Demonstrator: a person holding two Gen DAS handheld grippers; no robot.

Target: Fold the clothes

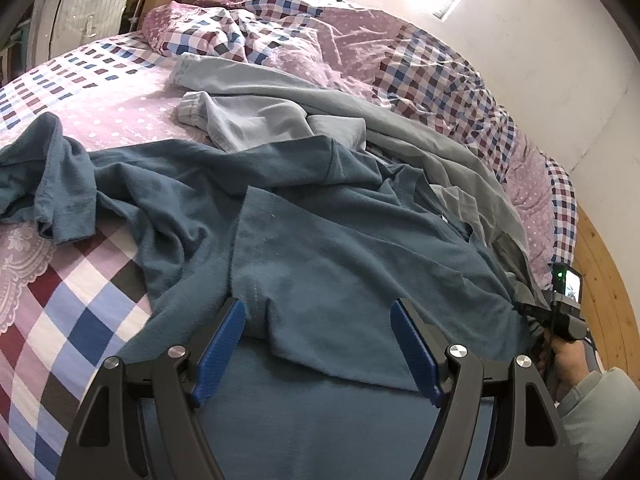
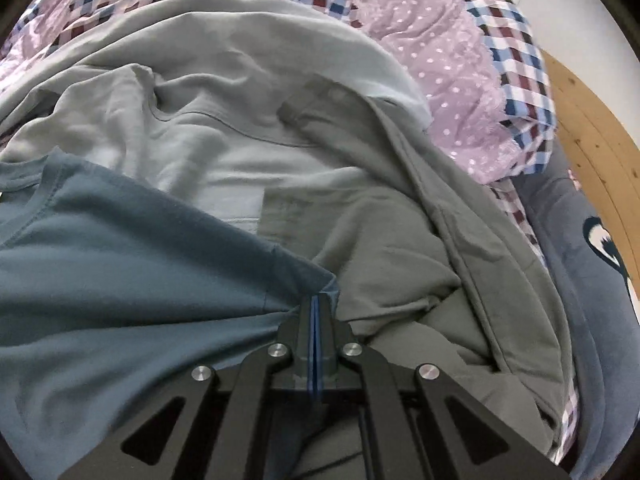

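Bed: left gripper jaws wide (empty); right gripper pinching teal shirt.

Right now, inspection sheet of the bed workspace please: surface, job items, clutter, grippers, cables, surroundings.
Surface: bed with checked and dotted purple bedding, rumpled quilt at the far side.
Job's things: teal T-shirt spread in front, partly folded over itself; grey garment crumpled behind it, partly under it.
Clutter: blue cushion at the bed edge.
Grippers: left gripper open above the teal T-shirt, holding nothing; right gripper shut on the T-shirt's edge.
Cables: nothing seen.
Surroundings: wooden floor, white wall, stacked boxes and bags beyond the bed.
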